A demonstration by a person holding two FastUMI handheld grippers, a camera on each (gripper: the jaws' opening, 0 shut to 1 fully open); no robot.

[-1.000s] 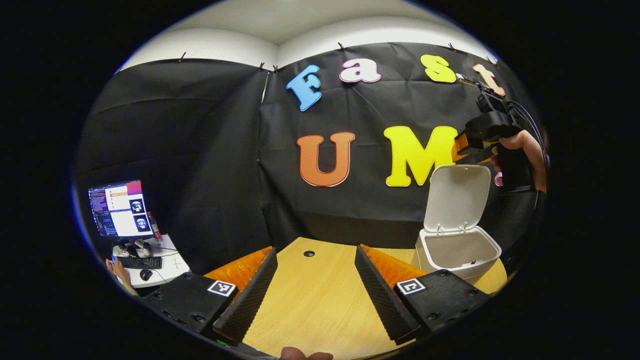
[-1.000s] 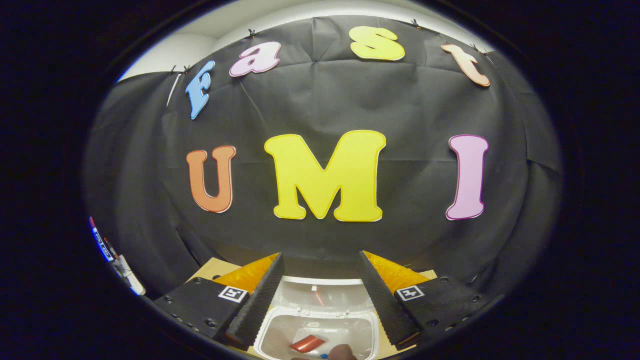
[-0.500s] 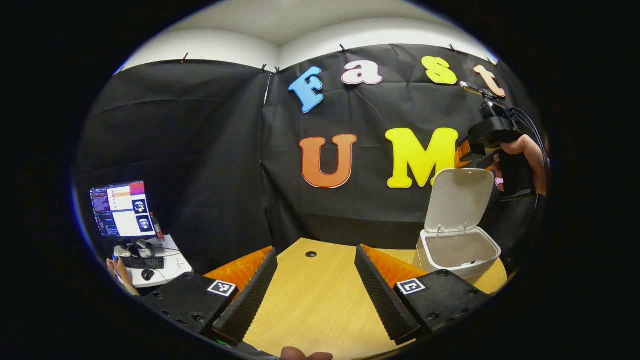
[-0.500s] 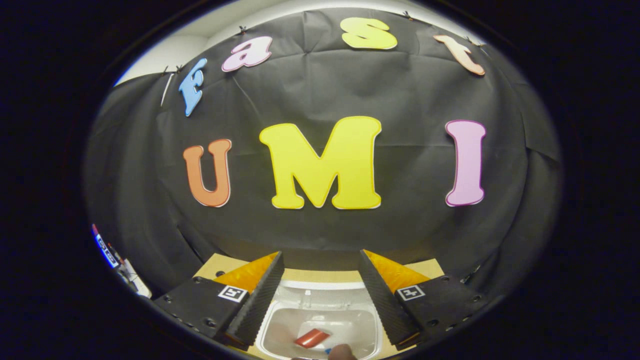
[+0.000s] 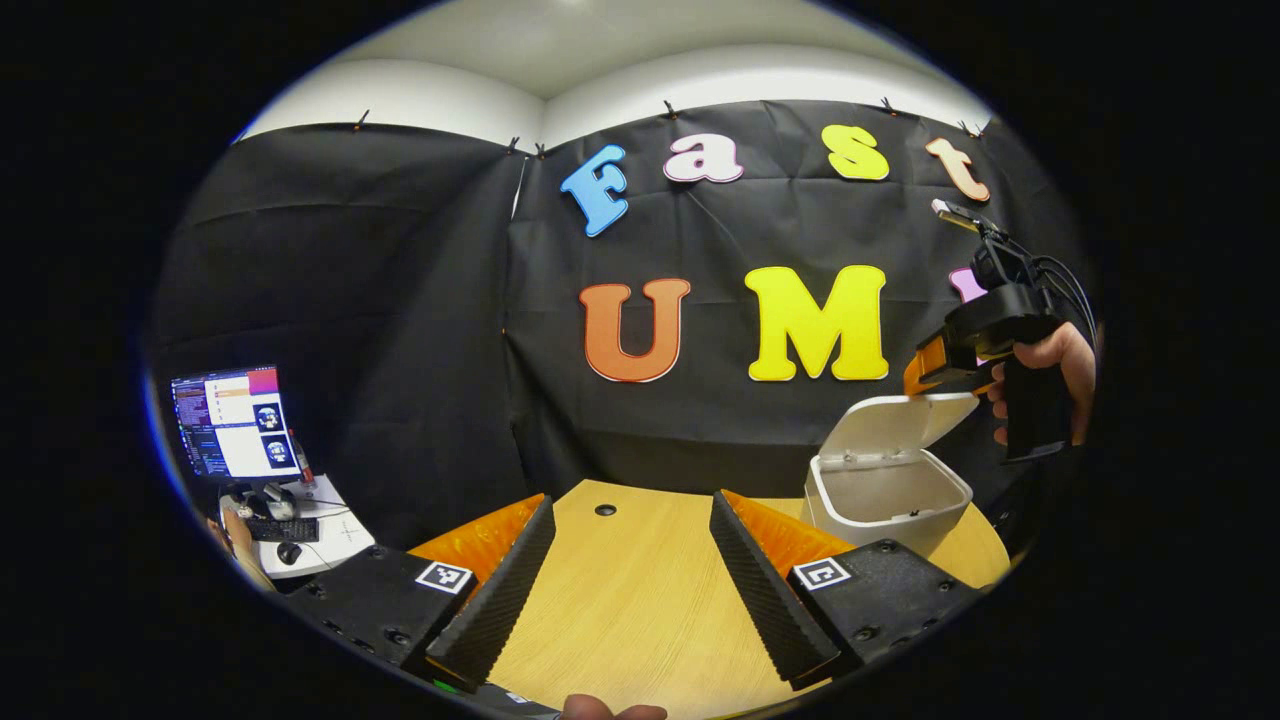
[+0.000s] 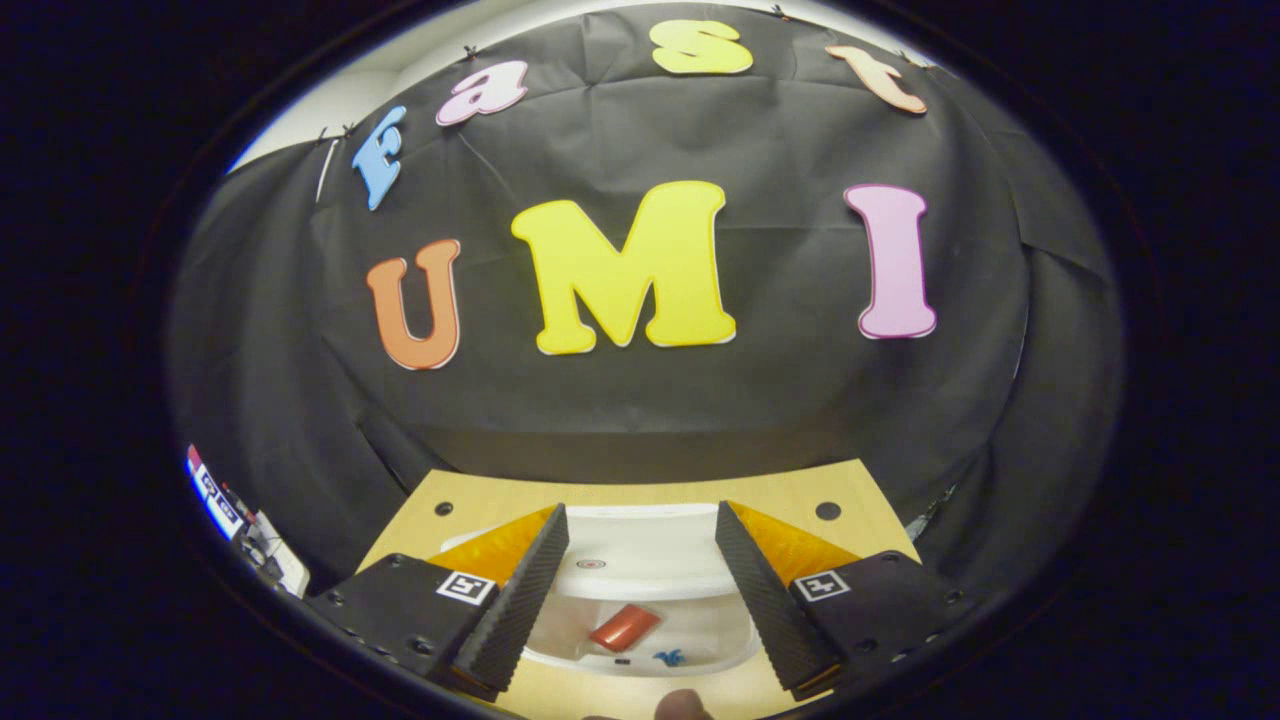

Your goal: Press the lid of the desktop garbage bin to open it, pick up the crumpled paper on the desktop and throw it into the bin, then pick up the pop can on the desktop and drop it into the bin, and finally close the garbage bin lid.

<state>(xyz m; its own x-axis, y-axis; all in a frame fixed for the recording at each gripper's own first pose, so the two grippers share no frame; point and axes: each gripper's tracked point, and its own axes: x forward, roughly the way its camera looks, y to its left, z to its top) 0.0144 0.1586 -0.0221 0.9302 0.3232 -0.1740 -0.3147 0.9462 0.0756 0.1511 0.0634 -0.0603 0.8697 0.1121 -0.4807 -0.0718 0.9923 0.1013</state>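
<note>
Left gripper view: my left gripper (image 5: 630,590) idles spread and empty over the desk (image 5: 620,610). Lid (image 5: 895,425) has dropped from upright to half-shut under my right gripper (image 5: 935,368).

Right gripper view: right gripper (image 6: 640,590) spread, can (image 6: 625,627) inside bin (image 6: 640,650). Closing underway.

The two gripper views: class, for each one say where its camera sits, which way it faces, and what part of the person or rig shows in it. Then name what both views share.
Left gripper view: rides the left gripper, low over the wooden desk, facing the booth wall; the right gripper and the hand holding it appear at the bin lid.
Right gripper view: rides the right gripper, above the white bin, looking down past its open fingers at a red can inside.
Shared: bin, lid, desk.
</note>
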